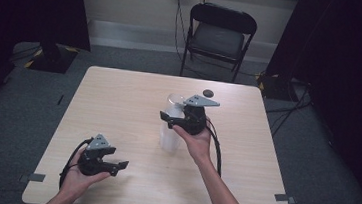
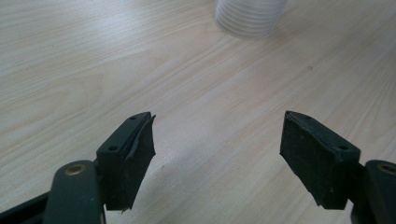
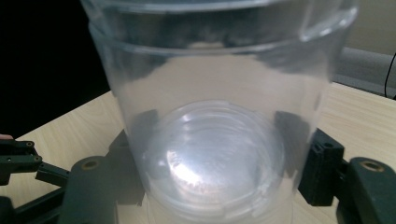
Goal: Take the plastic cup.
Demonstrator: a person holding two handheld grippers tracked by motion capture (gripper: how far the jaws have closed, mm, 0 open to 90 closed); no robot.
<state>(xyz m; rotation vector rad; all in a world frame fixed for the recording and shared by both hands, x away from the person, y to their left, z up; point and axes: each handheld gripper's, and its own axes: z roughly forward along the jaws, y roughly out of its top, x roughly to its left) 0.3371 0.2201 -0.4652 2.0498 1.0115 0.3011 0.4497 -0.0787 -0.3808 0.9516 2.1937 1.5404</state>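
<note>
Right gripper view: jaws flank clear plastic cup (image 3: pixel 210 140), seemingly closed on its lower wall.
Cup position: table (image 1: pixel 118 106) centre.
Handling: light, thin, crushable; grip gently.
Left gripper (image 2: pixel 217 154): wide open, empty.

The counter (image 1: pixel 118 106) is pale wood-grain laminate, smooth with a soft sheen. The cup (image 3: pixel 210 116) is clear, glossy plastic with fine ribs near its base. The left tongs (image 2: pixel 217 158) carry matt black rubbery pads (image 2: pixel 135 158) on smooth black plastic arms. The chair (image 1: pixel 219 33) has a dull dark padded seat.
</note>
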